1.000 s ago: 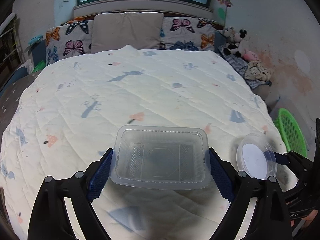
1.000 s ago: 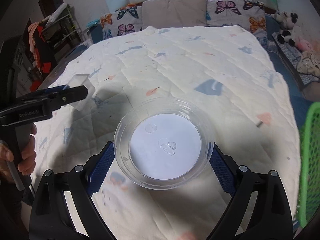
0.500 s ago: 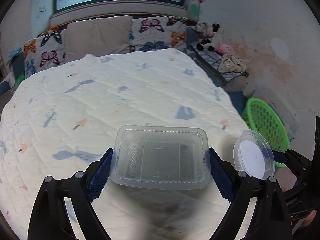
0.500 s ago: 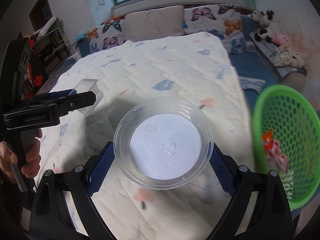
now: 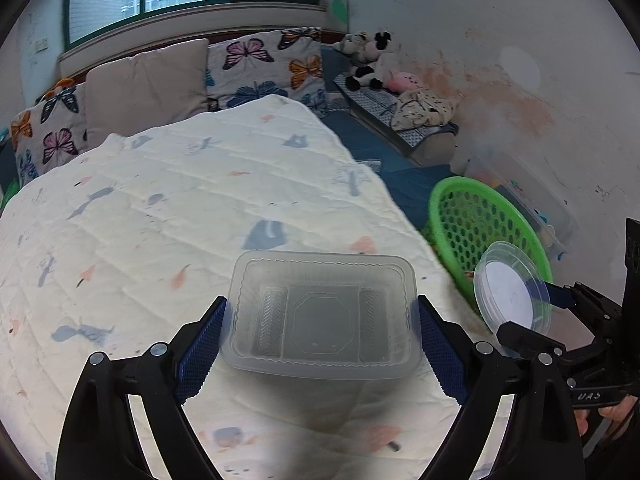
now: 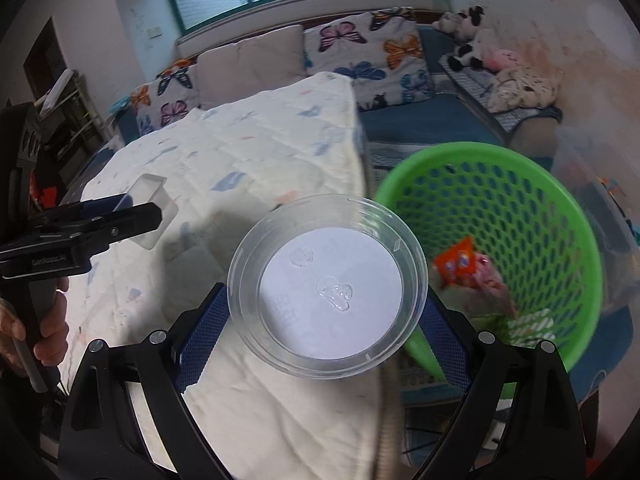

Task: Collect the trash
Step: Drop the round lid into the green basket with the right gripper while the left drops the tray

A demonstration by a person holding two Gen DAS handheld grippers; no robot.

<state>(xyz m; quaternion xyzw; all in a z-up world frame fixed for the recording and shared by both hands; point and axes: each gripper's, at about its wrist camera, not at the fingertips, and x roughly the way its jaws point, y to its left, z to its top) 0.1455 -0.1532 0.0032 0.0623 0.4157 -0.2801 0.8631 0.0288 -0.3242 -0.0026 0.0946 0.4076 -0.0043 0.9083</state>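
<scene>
Two clear plastic pieces carried toward the green basket, each pinched by its edges only.

The left gripper [image 5: 320, 344] has its jaws pinching the rectangular clear tray [image 5: 322, 314] by its short sides, above the bed [image 5: 180, 208]. The right gripper [image 6: 324, 320] has its jaws pinching the round clear lid [image 6: 326, 284], which hangs past the bed edge with the green basket [image 6: 560, 208] at about 2 o'clock in the right wrist view. That basket already holds wrappers [image 6: 460, 264]. The likeliest slip, as I judge it, is thin plastic buckling or popping out sideways under the squeeze, since the blue pads [image 5: 200, 344] grip only the rims. Letting the lid go before it is over the opening could send it to the floor. The tray is broad, so it may catch the basket rim and tip out unless it goes in tilted.
</scene>
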